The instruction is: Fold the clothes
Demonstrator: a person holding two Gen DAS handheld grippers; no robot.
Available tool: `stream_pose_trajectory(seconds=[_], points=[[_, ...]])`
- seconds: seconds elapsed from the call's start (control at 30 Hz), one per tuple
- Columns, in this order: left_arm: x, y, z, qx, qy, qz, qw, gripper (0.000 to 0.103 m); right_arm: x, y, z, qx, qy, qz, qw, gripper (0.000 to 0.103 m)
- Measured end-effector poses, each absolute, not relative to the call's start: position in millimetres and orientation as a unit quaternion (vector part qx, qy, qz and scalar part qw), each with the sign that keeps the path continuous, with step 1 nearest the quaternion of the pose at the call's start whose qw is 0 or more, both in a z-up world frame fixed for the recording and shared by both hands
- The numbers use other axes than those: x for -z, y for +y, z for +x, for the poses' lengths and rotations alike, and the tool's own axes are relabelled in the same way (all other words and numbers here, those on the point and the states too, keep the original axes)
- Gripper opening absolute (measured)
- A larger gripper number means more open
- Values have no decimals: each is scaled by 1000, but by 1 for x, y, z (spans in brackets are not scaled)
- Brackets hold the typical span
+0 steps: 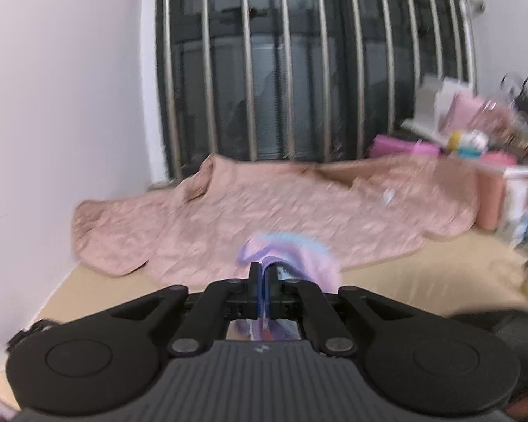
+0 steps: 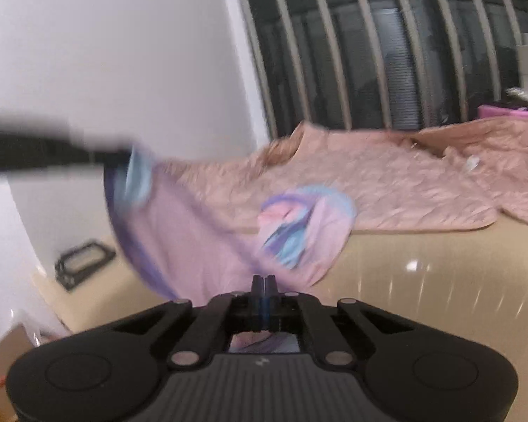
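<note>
**Both grippers pinched on the lilac garment above the worktop**

Nearest, the right gripper point(image 2: 264, 283) has its fingers pressed together on the near hem of the pink-and-lilac garment point(image 2: 200, 242); cloth shows beneath them. The left gripper point(image 1: 263, 270) also has its fingers clamped tight on a fold of the same garment point(image 1: 299, 256), holding that corner raised at the left of the right-wrist view, so the fabric hangs in a slope down to the beige worktop point(image 2: 422, 281). The picture is blurred, so the exact hem line is hard to judge. To the right the worktop lies bare and glossy. Farther back a pink quilted blanket point(image 1: 264, 207) spreads across it, its scalloped near edge just beyond the garment. Behind stand a barred window point(image 1: 299, 70) and, far right, cluttered boxes point(image 1: 475, 133).
</note>
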State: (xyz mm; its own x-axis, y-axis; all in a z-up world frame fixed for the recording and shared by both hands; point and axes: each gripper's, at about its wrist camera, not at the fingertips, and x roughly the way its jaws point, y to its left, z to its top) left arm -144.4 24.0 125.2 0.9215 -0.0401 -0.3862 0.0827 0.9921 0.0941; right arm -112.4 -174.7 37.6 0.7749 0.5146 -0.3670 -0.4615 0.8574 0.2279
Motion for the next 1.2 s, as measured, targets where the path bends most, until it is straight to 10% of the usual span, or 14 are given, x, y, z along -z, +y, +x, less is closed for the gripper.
stream_pose_trajectory(seconds=[0.4, 0.57, 0.9, 1.2], points=[[-98, -5, -150, 10, 254, 110, 961, 1, -34, -273, -135, -232, 175, 110, 950, 5], [-115, -10, -157, 17, 229, 110, 967, 1, -25, -249, -154, -273, 176, 59, 944, 23], [-113, 9, -167, 35, 220, 82, 971, 1, -15, -176, -122, -255, 238, 19, 937, 25], [-81, 45, -171, 23, 247, 65, 966, 13, -15, -158, -122, -270, 235, 14, 934, 4]])
